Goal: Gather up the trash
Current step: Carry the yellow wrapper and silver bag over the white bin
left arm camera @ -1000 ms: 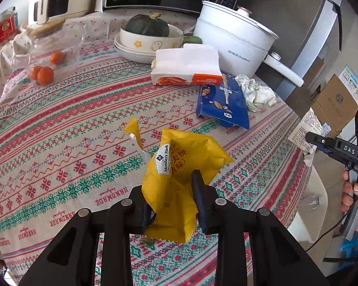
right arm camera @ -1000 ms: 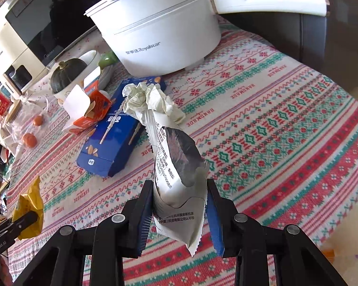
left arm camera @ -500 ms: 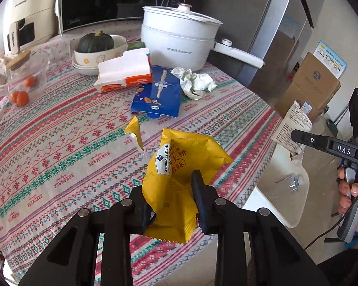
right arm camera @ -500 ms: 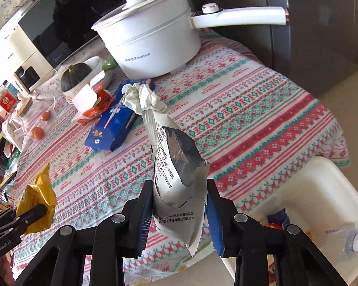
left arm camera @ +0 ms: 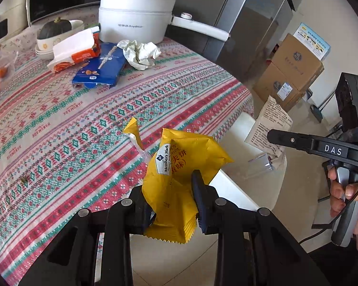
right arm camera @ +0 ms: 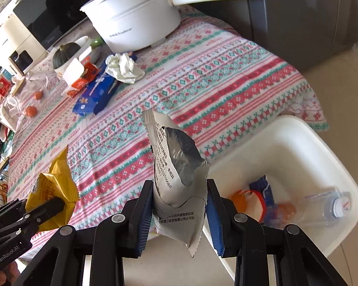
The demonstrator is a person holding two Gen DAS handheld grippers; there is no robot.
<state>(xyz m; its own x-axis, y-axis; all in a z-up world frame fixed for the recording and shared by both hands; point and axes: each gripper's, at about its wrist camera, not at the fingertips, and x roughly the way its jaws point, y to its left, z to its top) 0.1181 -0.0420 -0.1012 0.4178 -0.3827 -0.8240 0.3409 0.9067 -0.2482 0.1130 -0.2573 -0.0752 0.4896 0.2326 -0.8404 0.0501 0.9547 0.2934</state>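
A: Holding a yellow snack wrapper (left arm camera: pixel 179 186) pinched in the left gripper (left arm camera: pixel 171 205), just off the edge of the surface (left arm camera: pixel 83 119), over floor, not yet over the bin.

B: Gripping a silver wrapper (right arm camera: pixel 176 178) in the right gripper (right arm camera: pixel 179 212), jaws closed on its lower half, torn top standing up. Hovering beside the near rim of the white bin (right arm camera: pixel 322 147), by judgement not quite over the opening.

A: Seeing a clear bottle (right arm camera: pixel 322 212) and bits of orange and blue rubbish lying in the bin already. Leaving more on the surface: a crumpled tissue (left arm camera: pixel 140 54), a blue packet (left arm camera: pixel 100 71), an orange and white carton (left arm camera: pixel 74 52).

B: Risking a miss by letting go here. Being so light, either wrapper possibly drifting or catching the rim and landing on the floor (right arm camera: pixel 341 69).

A: Also risking static or a crease keeping the foil stuck to a pad after opening, so needing a small shake.

B: Crowding too: both grippers heading for one opening, possibly bumping and knocking a wrapper loose early.

A: Staying well clear of the white pot (left arm camera: pixel 136 14), so no trouble there.
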